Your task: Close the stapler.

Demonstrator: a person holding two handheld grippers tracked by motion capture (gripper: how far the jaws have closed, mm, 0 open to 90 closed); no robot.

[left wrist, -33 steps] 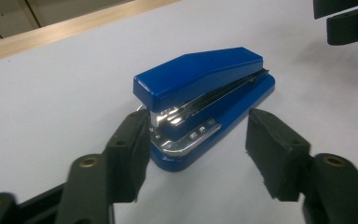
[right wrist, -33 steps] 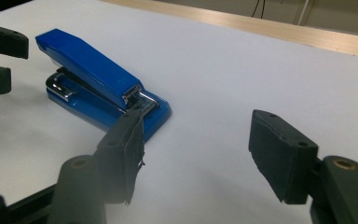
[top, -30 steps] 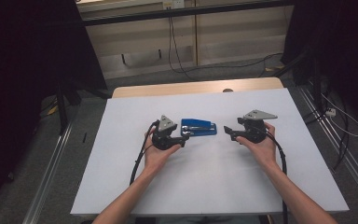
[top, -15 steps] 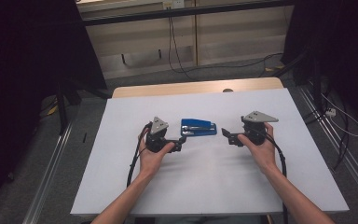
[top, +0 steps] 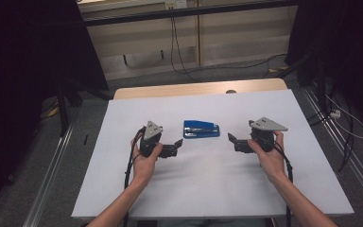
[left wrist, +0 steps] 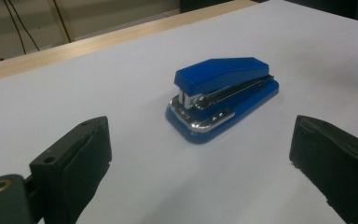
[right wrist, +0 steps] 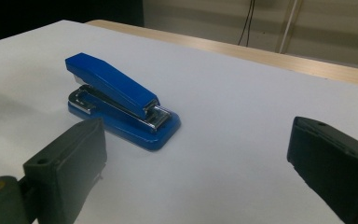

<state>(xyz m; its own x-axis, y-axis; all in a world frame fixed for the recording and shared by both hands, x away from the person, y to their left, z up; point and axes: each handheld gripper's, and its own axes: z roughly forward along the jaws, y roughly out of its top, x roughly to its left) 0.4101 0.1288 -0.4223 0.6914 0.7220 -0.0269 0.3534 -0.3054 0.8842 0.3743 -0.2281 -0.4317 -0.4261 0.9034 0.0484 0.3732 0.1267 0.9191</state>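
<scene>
You have two grippers and one blue stapler on the white table. It lies between your left gripper and right gripper, ahead of both, touching neither; both jaws are spread wide. Since half a second ago, both grippers have drawn farther apart from it.

Each hand-held gripper, left and right, is black with a grey three-cornered plate on top and a black cable trailing back. Their jaws are blocky with flat pads; a brass-ringed hole shows near one jaw's base. Forearms are bare.
</scene>
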